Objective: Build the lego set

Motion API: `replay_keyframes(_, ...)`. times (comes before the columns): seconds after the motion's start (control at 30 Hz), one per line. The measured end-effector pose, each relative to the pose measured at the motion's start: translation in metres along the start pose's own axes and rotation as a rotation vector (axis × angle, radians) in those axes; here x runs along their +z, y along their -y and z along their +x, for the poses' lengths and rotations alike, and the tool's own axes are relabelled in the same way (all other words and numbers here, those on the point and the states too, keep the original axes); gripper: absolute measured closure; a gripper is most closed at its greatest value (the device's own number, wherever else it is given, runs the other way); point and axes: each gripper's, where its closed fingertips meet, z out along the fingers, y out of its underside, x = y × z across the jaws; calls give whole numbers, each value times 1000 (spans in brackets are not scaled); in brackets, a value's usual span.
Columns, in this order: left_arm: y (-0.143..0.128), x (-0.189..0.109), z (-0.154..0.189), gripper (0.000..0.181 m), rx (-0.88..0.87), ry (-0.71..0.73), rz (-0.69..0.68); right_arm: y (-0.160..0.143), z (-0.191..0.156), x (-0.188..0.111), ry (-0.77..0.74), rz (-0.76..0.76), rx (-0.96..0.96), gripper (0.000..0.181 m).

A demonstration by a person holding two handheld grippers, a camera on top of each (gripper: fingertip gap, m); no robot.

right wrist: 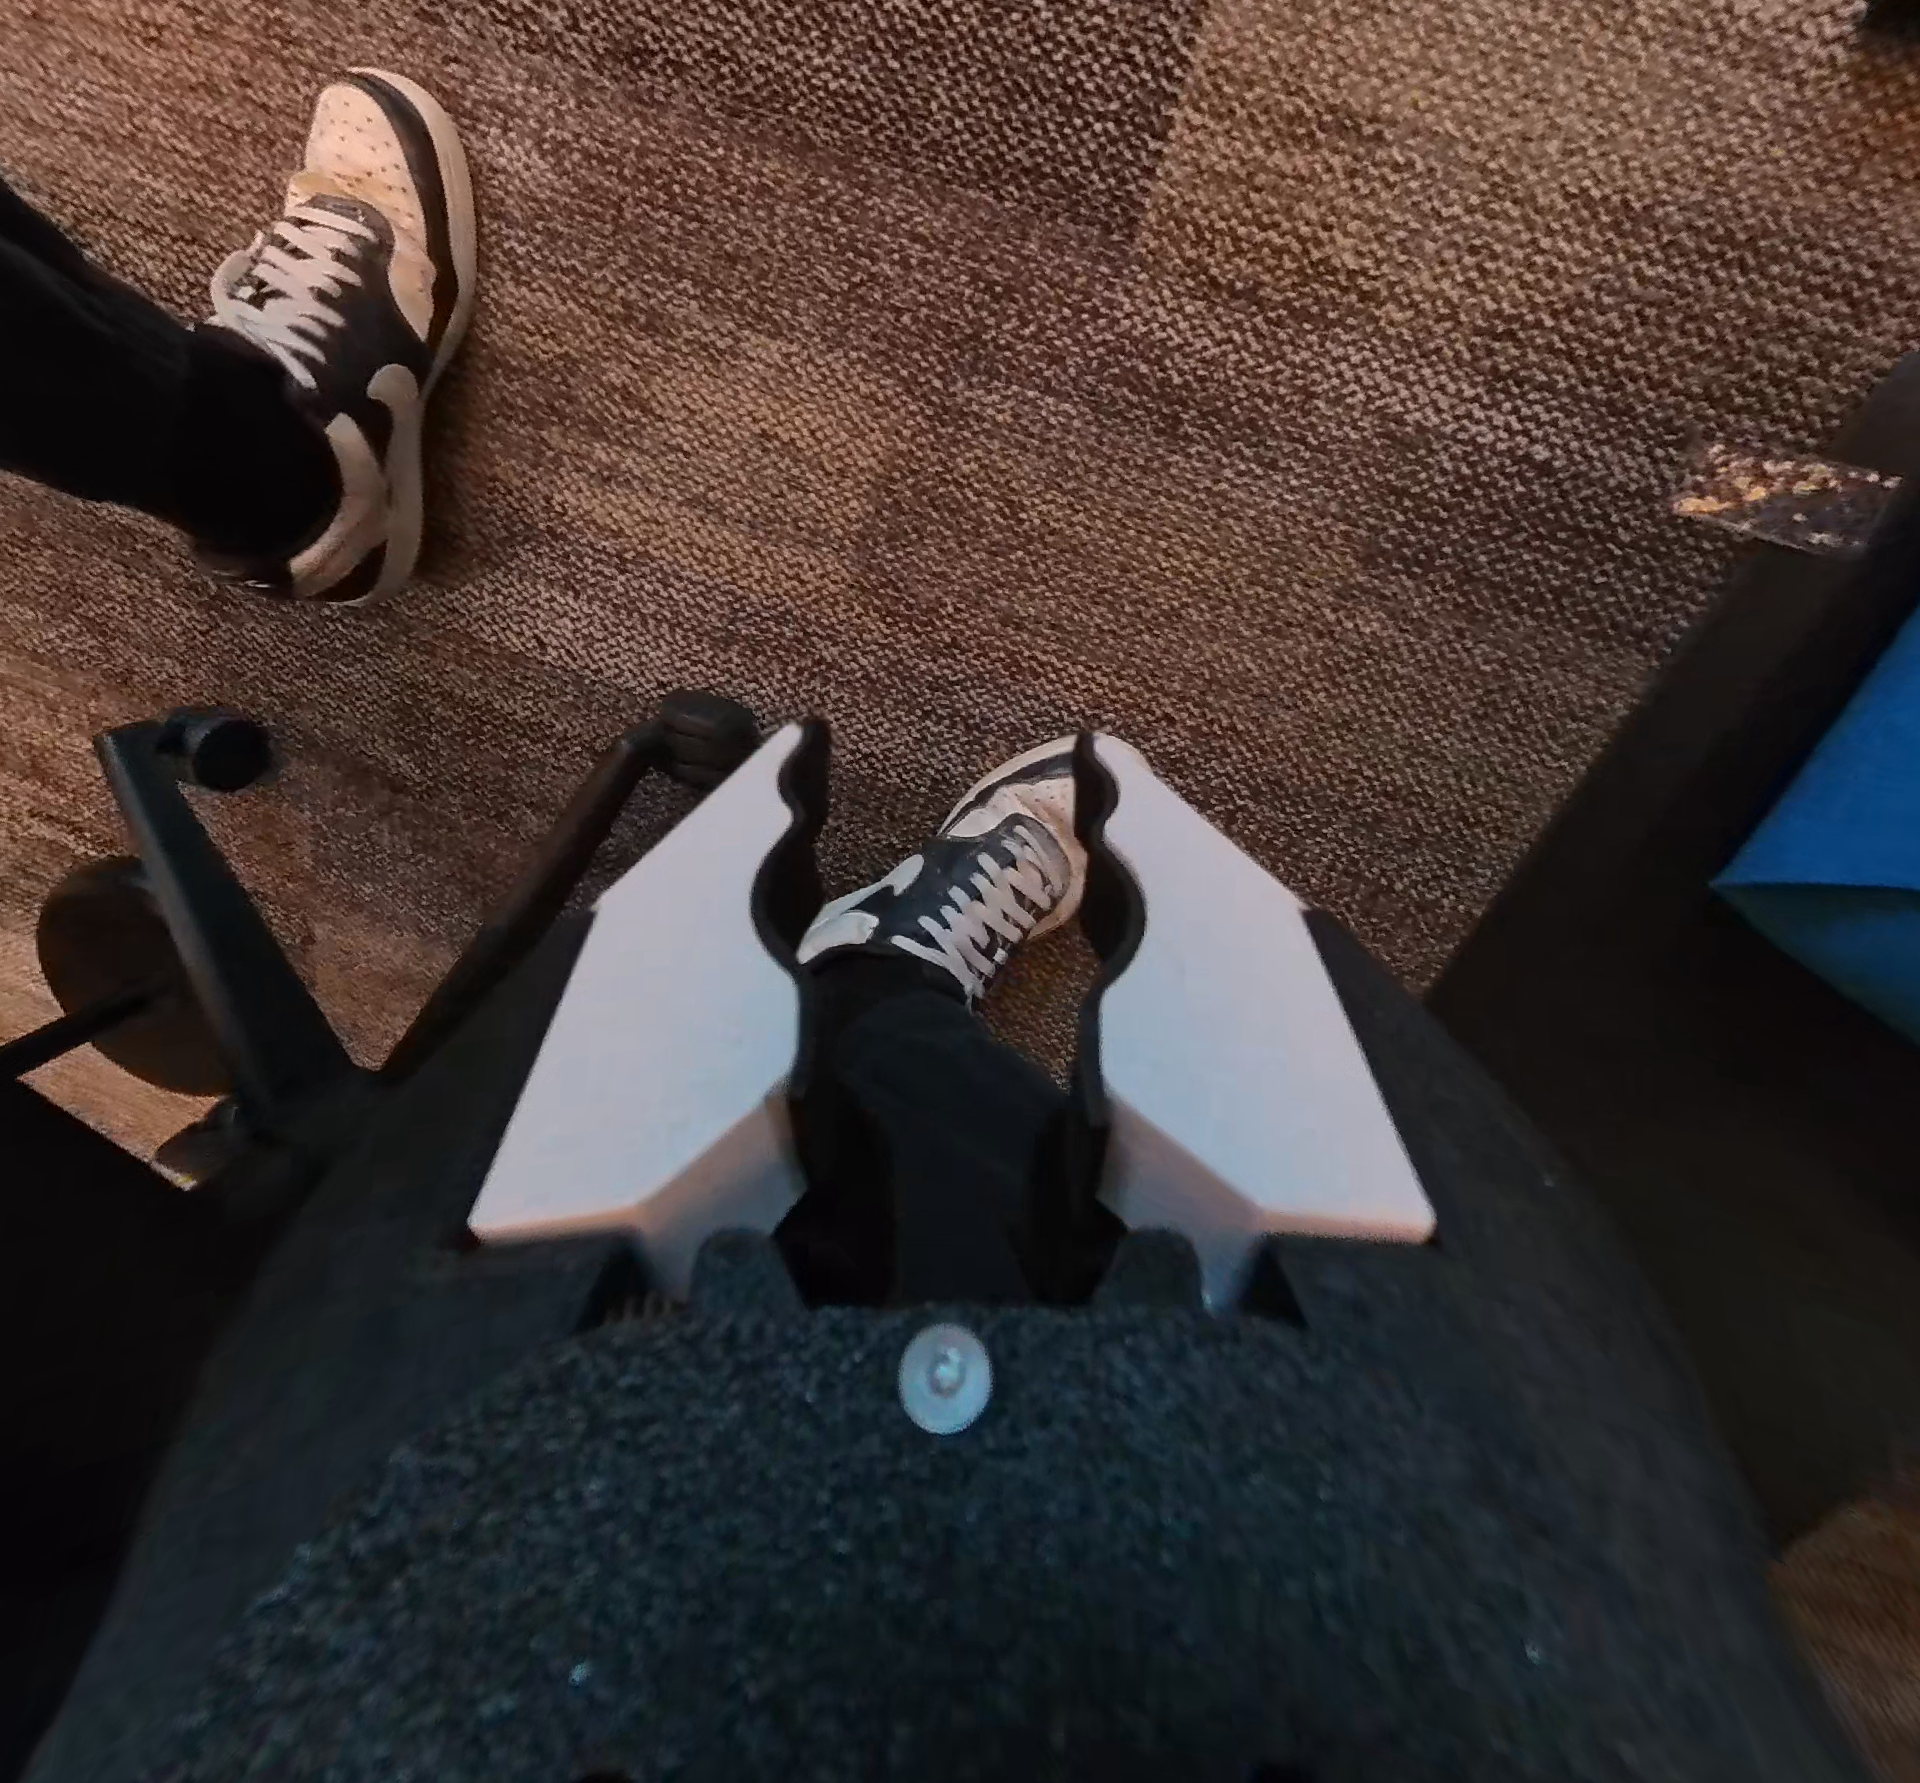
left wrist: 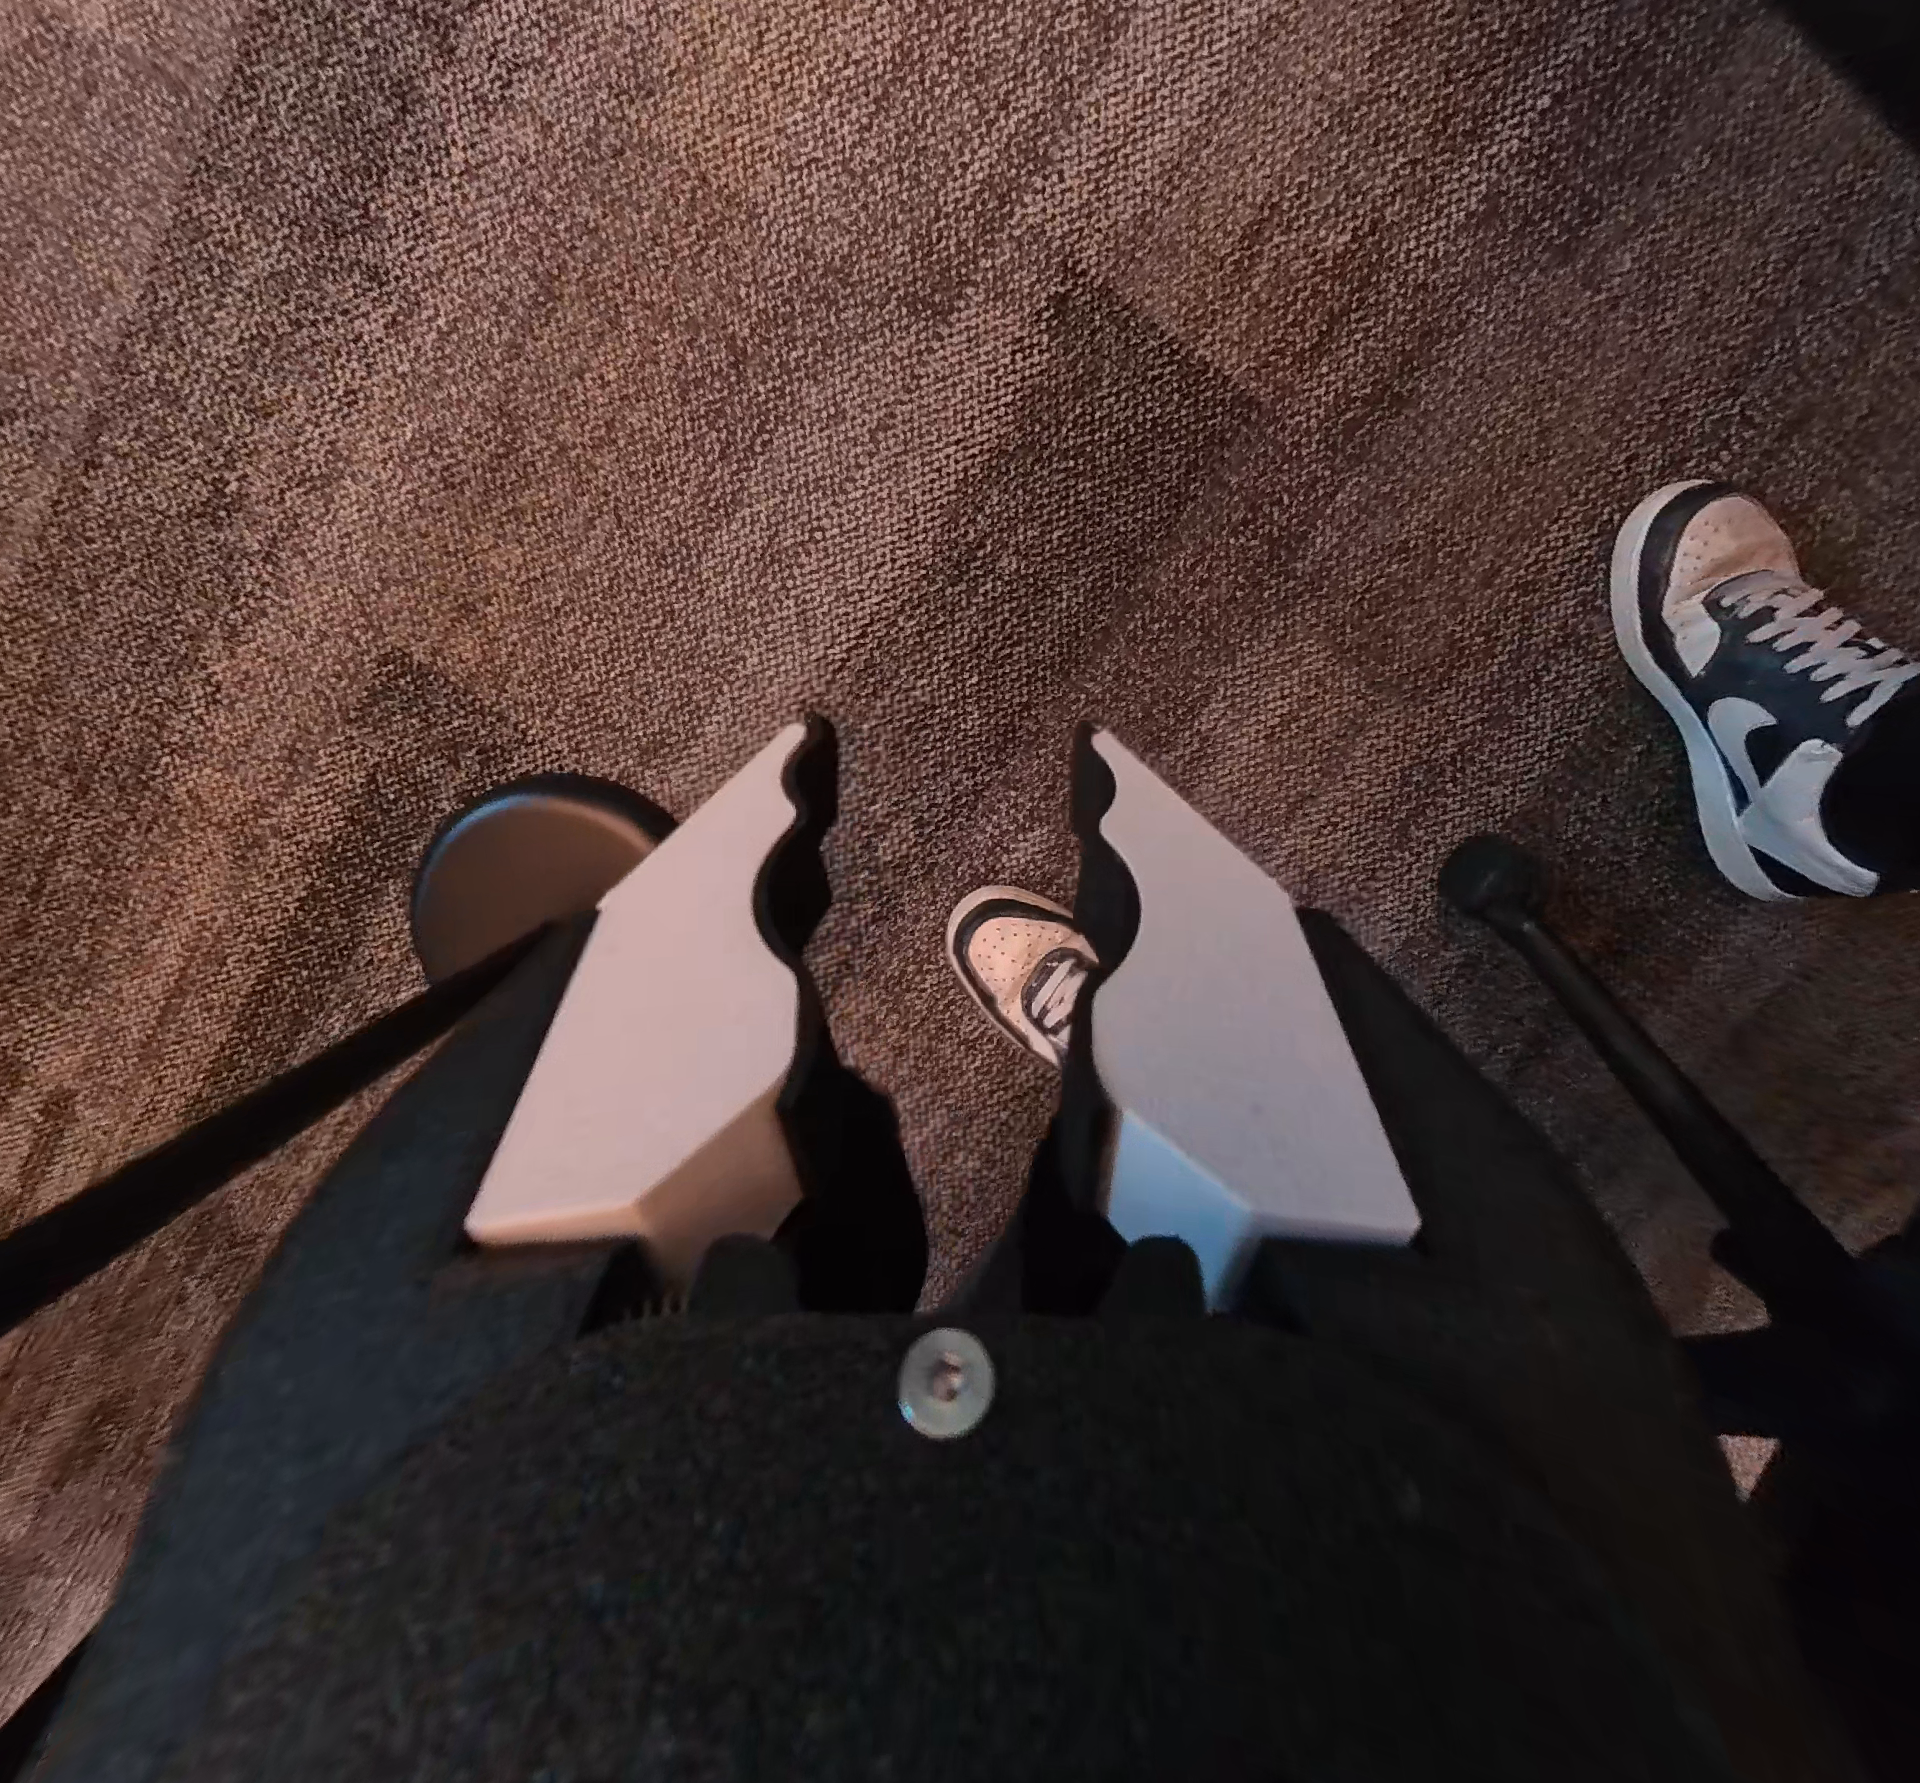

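No lego pieces show in either view. Both grippers point down at a brown carpet floor (left wrist: pixel 935 279). My left gripper (left wrist: pixel 954 741) is open and empty, its white fingers (left wrist: pixel 675 985) spread apart above the carpet. My right gripper (right wrist: pixel 951 746) is open and empty too, its white fingers (right wrist: pixel 1236 985) spread over a person's foot.
A person's black-and-white sneakers stand on the carpet (right wrist: pixel 935 383): one (left wrist: pixel 1756 705) at the right and one (left wrist: pixel 1023 954) between the left fingers; one (right wrist: pixel 353 320) at the left and one (right wrist: pixel 966 871) between the right fingers. A round grey stand base (left wrist: pixel 509 860) with black legs (left wrist: pixel 1621 1006), a dark frame (right wrist: pixel 187 902), and a blue object (right wrist: pixel 1849 798). There is about 40 centimetres between the tips of the two grippers.
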Motion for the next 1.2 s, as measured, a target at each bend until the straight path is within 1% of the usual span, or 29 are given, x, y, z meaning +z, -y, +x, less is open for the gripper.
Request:
replay_keyframes(0.13, -4, 1, -9, 138, -14, 0, -25, 7, 7, 1, -6, -3, 10, 135)
replay_keyframes(0.33, -15, -11, -23, 138, -59, 30, -17, 18, -3, 6, 10, -6, -35, 135)
replay_keyframes(0.43, -21, -15, -25, 138, -67, 35, -9, 16, -6, 10, 3, -23, -47, 135)
replay_keyframes(0.6, -45, -18, -38, 140, -46, 85, -45, 10, -8, 16, 5, -46, -42, 136)
replay_keyframes(0.73, -77, -21, -61, 139, -86, 130, -110, 11, -8, 21, 9, -68, -39, 136)
replay_keyframes(0.83, -96, -24, -75, 139, -137, 146, -139, 17, -13, 25, 25, -72, -47, 136)
replay_keyframes(0.97, -114, -23, -86, 140, -124, 172, -186, 27, -23, 32, 44, -82, -75, 136)
replay_keyframes(1.07, -118, -23, -89, 140, -134, 175, -189, 33, -28, 35, 46, -91, -99, 136)
replay_keyframes(1.2, -113, -30, -90, 141, -126, 178, -152, 42, -33, 32, 27, -94, -147, 136)
